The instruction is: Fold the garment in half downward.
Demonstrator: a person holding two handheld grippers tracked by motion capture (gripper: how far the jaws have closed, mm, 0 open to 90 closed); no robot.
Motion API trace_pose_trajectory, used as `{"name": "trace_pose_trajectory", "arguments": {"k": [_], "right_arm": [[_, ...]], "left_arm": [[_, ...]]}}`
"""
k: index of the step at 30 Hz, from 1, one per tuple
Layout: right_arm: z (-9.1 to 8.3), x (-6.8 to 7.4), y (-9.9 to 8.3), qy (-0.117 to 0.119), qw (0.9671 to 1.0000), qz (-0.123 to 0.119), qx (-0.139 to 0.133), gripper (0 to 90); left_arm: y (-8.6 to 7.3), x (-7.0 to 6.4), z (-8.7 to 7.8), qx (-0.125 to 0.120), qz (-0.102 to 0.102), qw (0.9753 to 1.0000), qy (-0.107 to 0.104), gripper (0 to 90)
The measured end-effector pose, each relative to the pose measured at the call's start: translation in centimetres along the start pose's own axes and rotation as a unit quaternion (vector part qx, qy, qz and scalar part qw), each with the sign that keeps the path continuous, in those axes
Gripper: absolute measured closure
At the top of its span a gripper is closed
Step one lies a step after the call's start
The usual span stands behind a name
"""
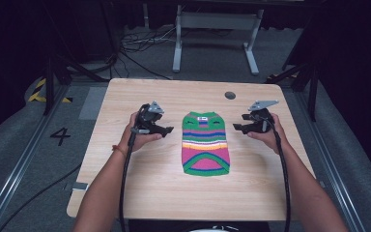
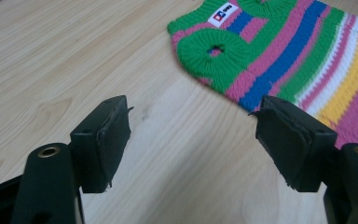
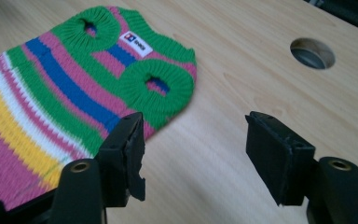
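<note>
Nearest the camera in the high view, two bare forearms come up from the bottom edge, each with a black cable trailing back along it. The left hand (image 1: pixel 136 134) holds the left gripper (image 1: pixel 168 129) just left of the striped knitted sweater (image 1: pixel 205 143), and the right hand (image 1: pixel 265 133) holds the right gripper (image 1: pixel 236 127) just right of it; both point inward at the garment from opposite sides, each apart from it. In the left gripper view the left gripper (image 2: pixel 193 135) has its jaws spread wide with nothing between them but bare wood, the sweater (image 2: pixel 279 51) lying just ahead. In the right gripper view the right gripper (image 3: pixel 193 151) also stands wide open and empty, above the table beside the sweater (image 3: pixel 70 88). The small garment lies flat at the middle of the wooden table (image 1: pixel 125 193), its white label (image 1: pixel 202 118) and green armholes at the far end. Beyond it a round hole (image 1: pixel 230 95) sits in the tabletop, and past the far edge white table legs (image 1: pixel 178 46) stand on grey floor.
</note>
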State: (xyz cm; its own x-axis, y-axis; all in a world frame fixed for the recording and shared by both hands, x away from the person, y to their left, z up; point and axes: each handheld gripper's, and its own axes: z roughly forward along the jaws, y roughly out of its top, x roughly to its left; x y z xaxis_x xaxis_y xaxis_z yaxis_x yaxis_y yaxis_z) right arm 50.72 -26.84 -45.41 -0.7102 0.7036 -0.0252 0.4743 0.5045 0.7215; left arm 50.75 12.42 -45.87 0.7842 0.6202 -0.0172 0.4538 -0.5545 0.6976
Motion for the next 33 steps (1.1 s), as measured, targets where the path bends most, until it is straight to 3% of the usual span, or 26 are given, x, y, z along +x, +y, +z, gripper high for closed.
{"name": "trace_pose_trajectory", "arguments": {"k": [7,12,18,26,30,31,33], "right_arm": [[3.5,0.0,2.0,0.0,0.9999,0.001,0.015,40.4],[5.8,-0.3,2.5,-0.001,0.9997,0.009,0.023,42.1],[7.7,-0.3,2.8,-0.015,0.9992,0.007,0.036,51.1],[9.2,-0.4,2.9,-0.023,0.999,0.01,0.036,52.2],[9.5,-1.0,2.3,0.001,0.999,0.039,0.023,55.0],[9.5,-1.1,2.1,0.011,0.9984,0.054,0.017,58.2],[9.4,-1.0,2.0,0.021,0.9982,0.054,0.015,67.3]], "left_arm": [[2.2,0.4,4.1,0.013,-0.011,0.9999,0.0,26.8],[2.8,0.6,6.2,0.018,-0.034,0.9992,0.006,29.9],[3.0,1.1,7.8,0.013,-0.058,0.9981,0.013,34.0],[3.2,1.2,9.8,-0.001,-0.086,0.9963,0.011,37.4],[3.3,0.7,10.0,-0.002,-0.082,0.9965,0.019,36.7],[3.4,0.5,10.1,0.001,-0.079,0.9966,0.024,36.7],[3.5,0.4,10.1,0.003,-0.083,0.9961,0.028,37.4]]}}
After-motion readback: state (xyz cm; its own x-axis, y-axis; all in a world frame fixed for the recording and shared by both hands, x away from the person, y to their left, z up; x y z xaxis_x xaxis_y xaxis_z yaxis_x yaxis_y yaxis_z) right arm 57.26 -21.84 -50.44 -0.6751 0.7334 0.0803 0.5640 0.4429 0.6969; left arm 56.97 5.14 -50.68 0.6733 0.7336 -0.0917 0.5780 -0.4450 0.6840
